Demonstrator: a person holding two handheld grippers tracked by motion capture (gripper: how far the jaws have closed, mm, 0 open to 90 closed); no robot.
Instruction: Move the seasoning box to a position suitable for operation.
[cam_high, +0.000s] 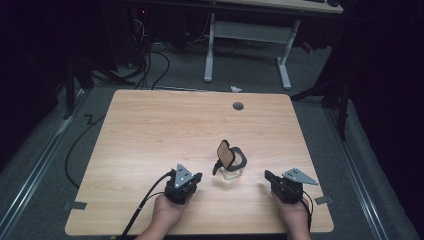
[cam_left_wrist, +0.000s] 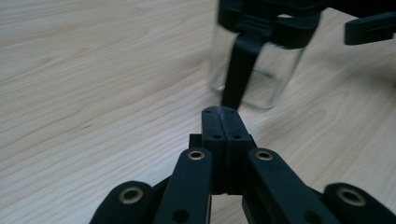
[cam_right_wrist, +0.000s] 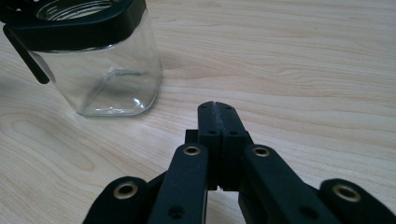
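With both grippers, left (cam_high: 196, 178) and right (cam_high: 268, 177), clenched empty either side of the jar (cam_high: 231, 167), whose lid (cam_high: 226, 153) is flipped up, it could be toppled by a careless nudge.

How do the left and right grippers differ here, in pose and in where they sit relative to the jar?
The left gripper sits left of the glass jar and angles toward it; the right gripper sits right of the jar and points leftward. The left gripper faces the jar's hanging black latch; the right gripper faces plain glass. Both are shut, empty and clear of the jar.
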